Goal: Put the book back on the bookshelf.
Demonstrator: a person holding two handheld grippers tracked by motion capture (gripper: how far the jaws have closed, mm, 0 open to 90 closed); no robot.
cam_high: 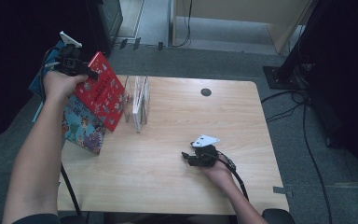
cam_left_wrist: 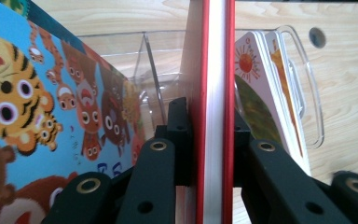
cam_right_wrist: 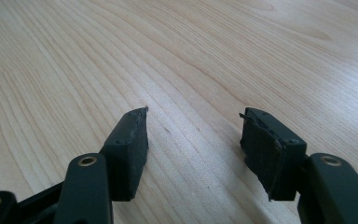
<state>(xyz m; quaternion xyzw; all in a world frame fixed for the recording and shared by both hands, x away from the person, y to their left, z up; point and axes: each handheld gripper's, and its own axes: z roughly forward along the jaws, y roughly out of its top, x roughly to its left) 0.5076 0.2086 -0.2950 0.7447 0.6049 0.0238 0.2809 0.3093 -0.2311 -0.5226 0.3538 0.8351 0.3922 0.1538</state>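
Note:
My left gripper (cam_high: 87, 71) is raised over the table's far left corner and is shut on a red picture book (cam_high: 103, 93), which hangs tilted. In the left gripper view the red book (cam_left_wrist: 213, 70) stands edge-on, and the gripper (cam_left_wrist: 210, 121) has a jaw pressed on each cover. A blue animal picture book (cam_high: 81, 125) lies under it, overhanging the table's left edge, and appears as a blue cover (cam_left_wrist: 37, 112) there too. My right gripper (cam_high: 187, 157) rests low on the wooden table (cam_high: 168, 186) with its jaws apart, and the gripper (cam_right_wrist: 193, 126) has nothing between them.
A clear plastic book rack (cam_high: 139, 100) stands just right of the red book and holds a white book (cam_left_wrist: 256, 79); the rack's rim (cam_left_wrist: 313, 93) curves around it. A dark cable hole (cam_high: 206, 92) sits at the table's back. Cables (cam_high: 307, 140) run over the floor at right.

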